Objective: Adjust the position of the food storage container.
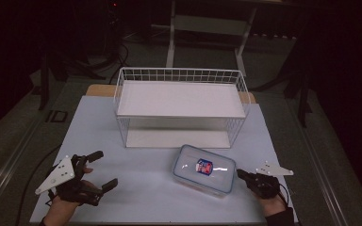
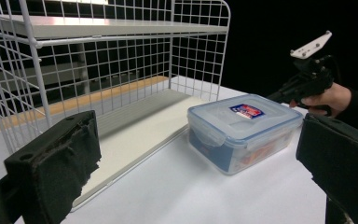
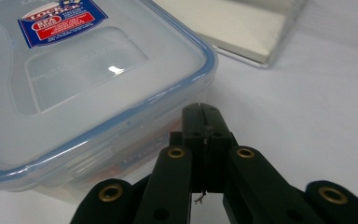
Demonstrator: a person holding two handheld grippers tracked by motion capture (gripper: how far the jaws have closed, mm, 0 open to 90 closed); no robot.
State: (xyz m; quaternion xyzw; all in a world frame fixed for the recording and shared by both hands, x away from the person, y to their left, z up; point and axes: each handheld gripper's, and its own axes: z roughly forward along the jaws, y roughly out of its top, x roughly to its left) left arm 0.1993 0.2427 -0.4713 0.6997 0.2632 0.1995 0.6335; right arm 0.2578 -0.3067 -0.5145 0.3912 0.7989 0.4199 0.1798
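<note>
left gripper [image 1: 97, 170]: black, grey 3-cornered plate, foam-padded jaws | right gripper [image 1: 241, 173]: black, brass screws, dark sleeve

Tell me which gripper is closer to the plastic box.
Right. The right gripper sits just off the box's right end, jaws shut, tips almost at its side. The left gripper is open, well off to the box's left.

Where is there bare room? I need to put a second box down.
Free: the rack's top shelf, its bottom shelf, and the mat between the left gripper and the box. Crowded: the box's right side, where the right gripper sits close.
</note>
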